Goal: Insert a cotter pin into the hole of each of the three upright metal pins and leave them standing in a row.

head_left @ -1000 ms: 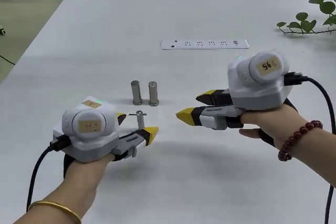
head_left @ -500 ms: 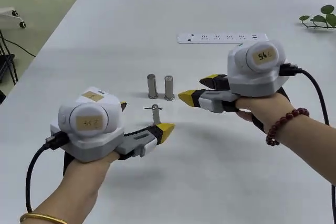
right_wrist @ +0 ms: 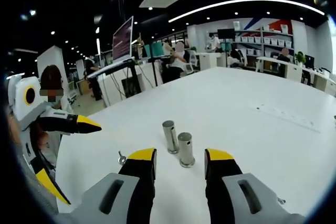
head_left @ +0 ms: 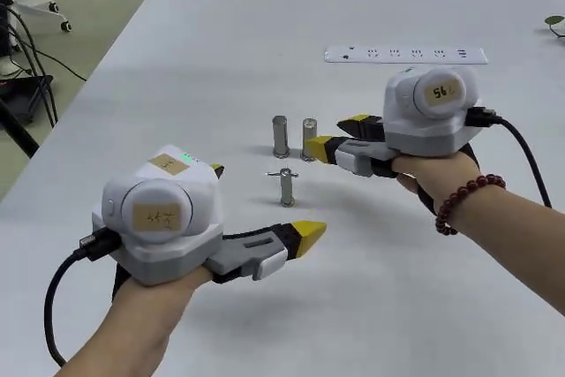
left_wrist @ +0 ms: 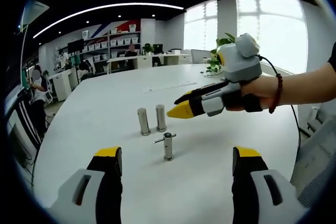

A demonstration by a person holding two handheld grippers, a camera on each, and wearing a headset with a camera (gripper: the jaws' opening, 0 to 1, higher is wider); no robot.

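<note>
Three upright metal pins stand mid-table. The nearest pin carries a cotter pin through its top. Behind it stand two plain pins side by side, seen too in the left gripper view. My left gripper is open, a short way back from the pinned one, holding nothing. My right gripper is open, its tips just right of the plain pair; the nearer plain pin stands just ahead of its jaws, the other behind.
A white power strip lies flat at the far side of the white table. The table's left edge drops to the floor, with chair bases and cables beyond. A potted plant stands at the far right.
My left gripper has drawn back from the pin with the cotter pin, and its jaws stand wider. My right gripper has moved left, up to the two plain pins. The head camera shifted.
</note>
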